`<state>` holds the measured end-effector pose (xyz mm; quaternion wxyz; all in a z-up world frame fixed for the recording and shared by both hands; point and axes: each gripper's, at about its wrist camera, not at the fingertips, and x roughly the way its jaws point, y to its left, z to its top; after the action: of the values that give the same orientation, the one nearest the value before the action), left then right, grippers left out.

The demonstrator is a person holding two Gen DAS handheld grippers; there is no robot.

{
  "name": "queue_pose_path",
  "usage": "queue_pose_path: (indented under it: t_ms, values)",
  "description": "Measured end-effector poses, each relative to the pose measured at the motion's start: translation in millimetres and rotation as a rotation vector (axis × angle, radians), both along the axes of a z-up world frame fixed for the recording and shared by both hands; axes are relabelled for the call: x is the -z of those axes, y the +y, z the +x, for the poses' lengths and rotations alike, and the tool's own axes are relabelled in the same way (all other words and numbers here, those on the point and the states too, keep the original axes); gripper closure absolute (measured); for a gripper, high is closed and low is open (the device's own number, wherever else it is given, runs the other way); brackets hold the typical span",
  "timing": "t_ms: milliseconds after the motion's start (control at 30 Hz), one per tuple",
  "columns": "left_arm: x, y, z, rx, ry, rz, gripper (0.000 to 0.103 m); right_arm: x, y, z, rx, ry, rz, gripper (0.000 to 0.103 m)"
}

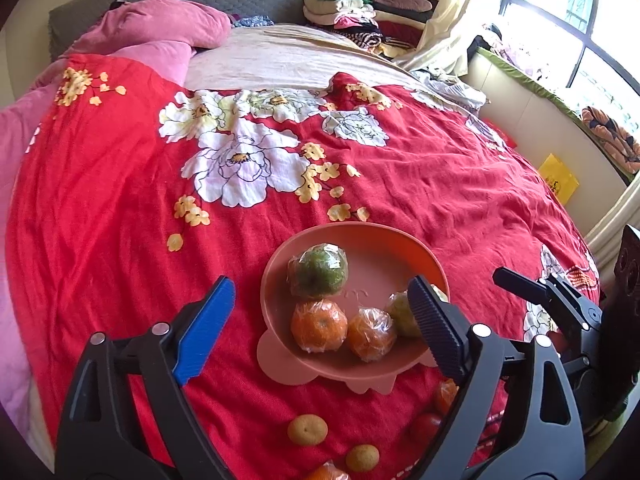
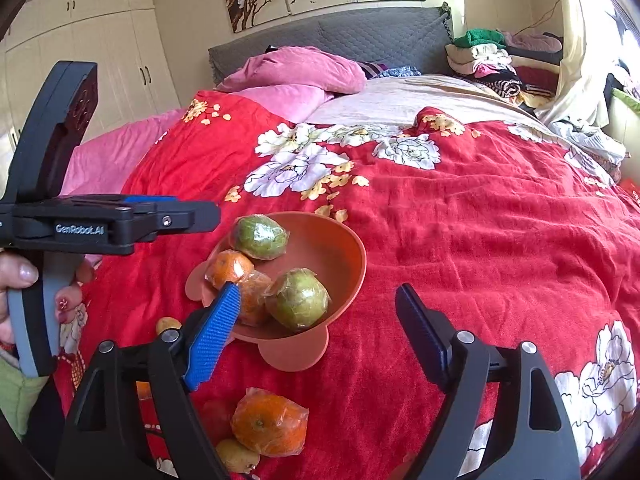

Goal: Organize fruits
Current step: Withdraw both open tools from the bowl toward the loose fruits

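Note:
A salmon-pink bowl [image 1: 360,236] sits on the red floral quilt. It holds two plastic-wrapped green fruits [image 1: 318,270] and two wrapped oranges [image 1: 318,324]. My left gripper [image 1: 320,284] hovers over the bowl's near side, open, with nothing touching its pads. In the right wrist view the same bowl [image 2: 352,248] lies just ahead, and my right gripper [image 2: 318,288] stands open above its near rim, gripping nothing. Loose on the quilt near me are a wrapped orange [image 2: 270,424], small yellow fruits [image 1: 307,430] and a red fruit [image 1: 424,428].
The red quilt [image 1: 440,168] stretches wide beyond the bowl. Pink pillows [image 1: 160,28] and a grey headboard lie at the far end, folded clothes [image 1: 344,8] at the back right. A hand [image 2: 16,280] holds the left gripper's handle. A yellow bag [image 1: 558,178] stands beside the bed.

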<state>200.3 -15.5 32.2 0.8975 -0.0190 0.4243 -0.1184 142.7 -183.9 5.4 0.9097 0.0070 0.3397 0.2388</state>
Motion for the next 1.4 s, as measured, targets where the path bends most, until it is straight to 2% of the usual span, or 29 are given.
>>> queue_pose_path:
  t_ms: [67,333,833,1400]
  values:
    - [-1.3,1.9,-3.6,-0.010,-0.009,0.004,0.016,-1.4,-0.6,-0.4,0.002,-0.002,0.004,0.021]
    - [-7.7,12.2,-18.8,-0.060,-0.038,0.011,0.010,-5.6,-5.0,-4.7,0.000,-0.017,-0.005,0.014]
    - [-12.2,18.0,-45.6,-0.089,-0.063,0.000,0.010,-18.2,-18.6,-15.2,0.020,-0.041,0.012,0.010]
    - [-4.1,14.7,-69.7,-0.086,-0.057,0.033,0.010,-26.4,-21.9,-30.5,0.013,-0.048,-0.006,0.007]
